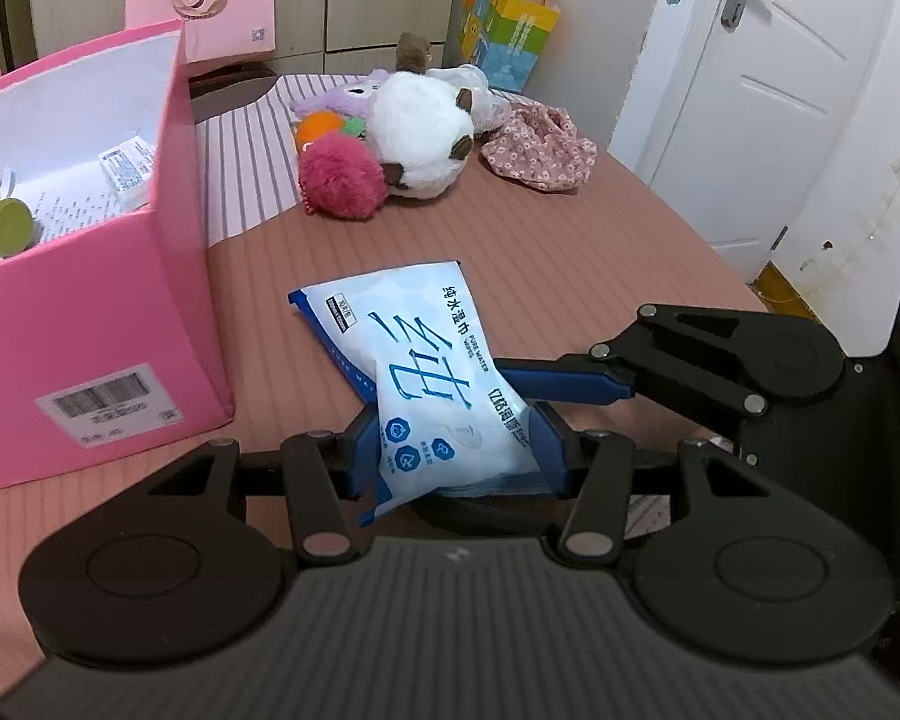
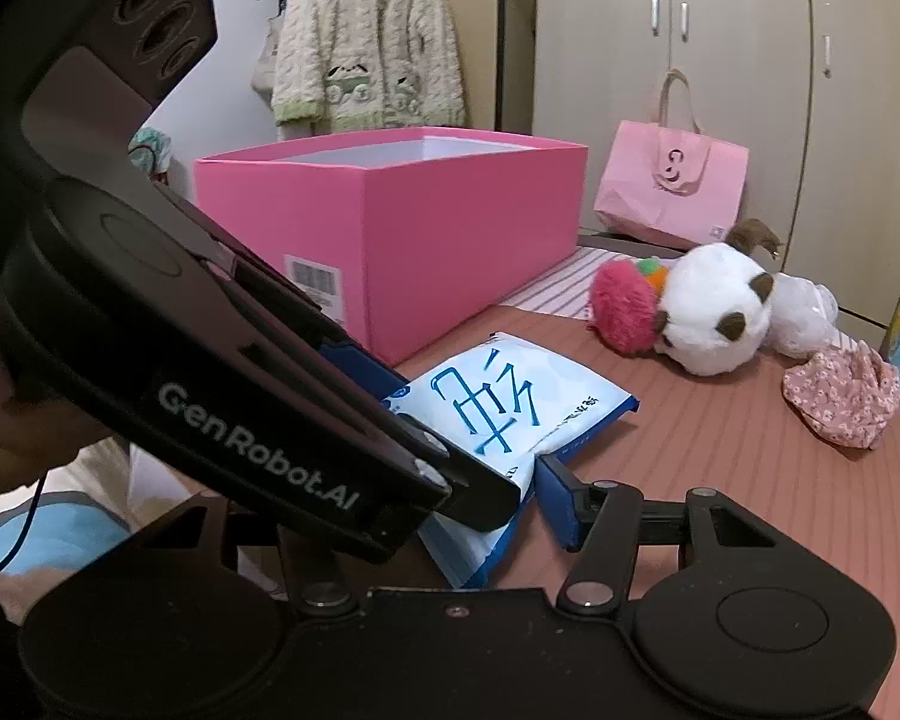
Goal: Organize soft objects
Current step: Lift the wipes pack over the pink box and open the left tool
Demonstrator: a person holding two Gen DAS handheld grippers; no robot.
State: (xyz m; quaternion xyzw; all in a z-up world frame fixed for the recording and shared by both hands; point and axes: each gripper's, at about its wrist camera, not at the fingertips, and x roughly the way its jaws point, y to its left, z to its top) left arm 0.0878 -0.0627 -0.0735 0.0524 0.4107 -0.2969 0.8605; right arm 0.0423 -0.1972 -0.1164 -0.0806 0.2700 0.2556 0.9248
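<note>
The left gripper [image 1: 459,450] is clamped on the near end of the wet-wipes pack [image 1: 417,360], raised just over the tabletop [image 1: 600,252] beside the pink box [image 1: 102,324]. The right gripper [image 2: 534,480] flanks the pack's edge; whether it pinches cannot be told. The carry seems underway; next comes lifting over the box wall and releasing inside.

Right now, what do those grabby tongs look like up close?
Both tongs are black plastic, with round discs and hinged link bars joined by silver rivets. The left tongs have blue fingers, and so do the right tongs. White "GenRobot.AI" lettering runs along the left one's side. A thin black cable hangs near it.
</note>
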